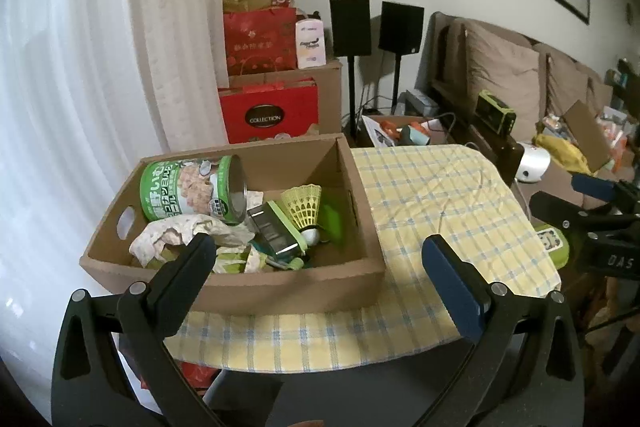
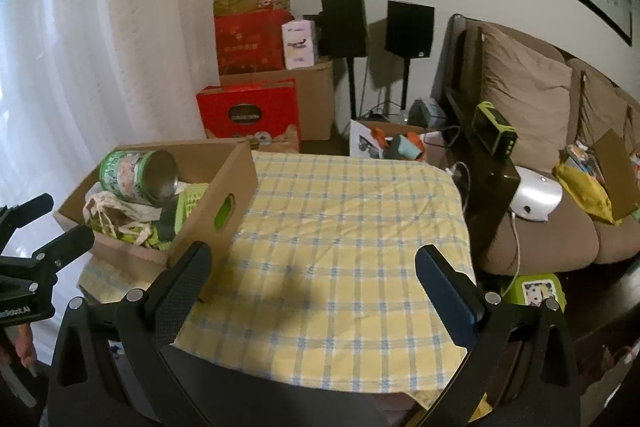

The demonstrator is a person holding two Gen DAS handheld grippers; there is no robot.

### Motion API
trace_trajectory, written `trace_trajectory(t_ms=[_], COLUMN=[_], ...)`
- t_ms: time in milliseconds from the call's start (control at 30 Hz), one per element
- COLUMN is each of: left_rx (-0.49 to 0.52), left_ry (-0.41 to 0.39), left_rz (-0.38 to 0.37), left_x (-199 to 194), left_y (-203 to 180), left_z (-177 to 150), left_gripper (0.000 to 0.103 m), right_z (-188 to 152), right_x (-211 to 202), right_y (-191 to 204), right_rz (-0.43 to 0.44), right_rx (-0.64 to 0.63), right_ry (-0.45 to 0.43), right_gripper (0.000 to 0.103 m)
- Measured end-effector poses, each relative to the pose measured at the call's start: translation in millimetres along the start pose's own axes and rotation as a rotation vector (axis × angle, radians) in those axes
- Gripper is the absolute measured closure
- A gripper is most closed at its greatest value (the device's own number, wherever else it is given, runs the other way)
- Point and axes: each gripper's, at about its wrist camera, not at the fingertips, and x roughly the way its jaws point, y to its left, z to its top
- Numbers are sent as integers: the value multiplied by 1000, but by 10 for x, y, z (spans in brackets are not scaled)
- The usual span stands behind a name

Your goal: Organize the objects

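Left wrist: red box [image 1: 269, 115] reads "COLLECTION".

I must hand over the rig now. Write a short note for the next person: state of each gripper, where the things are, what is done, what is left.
Left gripper: open, empty, in front of the near wall of the cardboard box.
Right gripper: open, empty, over the checked cloth.
Things: the green can lies on its side in the box, on crumpled bags; the yellow shuttlecock and a green-edged container are beside it.
Done: the visible items are in the box; nothing loose shows on the cloth.
Left: apparently little. A green item lies below the table's right edge; I cannot tell if it belongs to the job.
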Motion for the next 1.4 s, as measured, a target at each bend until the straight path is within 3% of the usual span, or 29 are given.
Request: trace_trajectory(t_ms=[433, 1400], left_rx=[-32, -37], left_ry=[19, 18], left_rz=[-1, -3], left_x=[-51, -78], left_y=[10, 0], left_z=[-106, -94], left_gripper=[0, 0], right_z=[-216, -192], right_x=[-180, -188], right_y=[12, 35], right_rz=[-21, -24], right_rx=[10, 14], right_ry=[2, 0], right_gripper=[1, 1])
